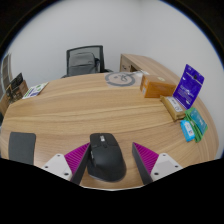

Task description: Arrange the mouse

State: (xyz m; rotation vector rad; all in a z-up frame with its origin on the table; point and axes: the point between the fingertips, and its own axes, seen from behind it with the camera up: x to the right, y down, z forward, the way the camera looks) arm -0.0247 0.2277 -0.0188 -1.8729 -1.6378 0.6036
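Right now, from the gripper view, the gripper (108, 163) is spread wide over a light wooden surface (90, 105) with a rounded far edge. A dark grey, contoured computer mouse (106, 158) sits on that surface between the 2 fingers, its body pointing away from the camera. Each finger carries a magenta pad (77, 155) on its inner face, and there is a visible gap between the mouse and the pad on either side, so the mouse rests on the wood on its own rather than being squeezed.

Just left of the fingers, a dark flat rectangular item (21, 146) lies at the near edge of the surface; I cannot tell what it is. Farther back on the left, a small stack of papers or booklets (35, 90) sits near the rim. Toward the far middle there is a round coiled grey object (121, 79), and just beside it to the right a brown cardboard box (156, 86). Right of that, a purple upright package (188, 85) stands near the edge, and nearer to the gripper a teal flat packet (196, 122) lies well apart from the mouse.

Beyond the surface, a black office chair (85, 60) stands against a pale plain wall (110, 25).
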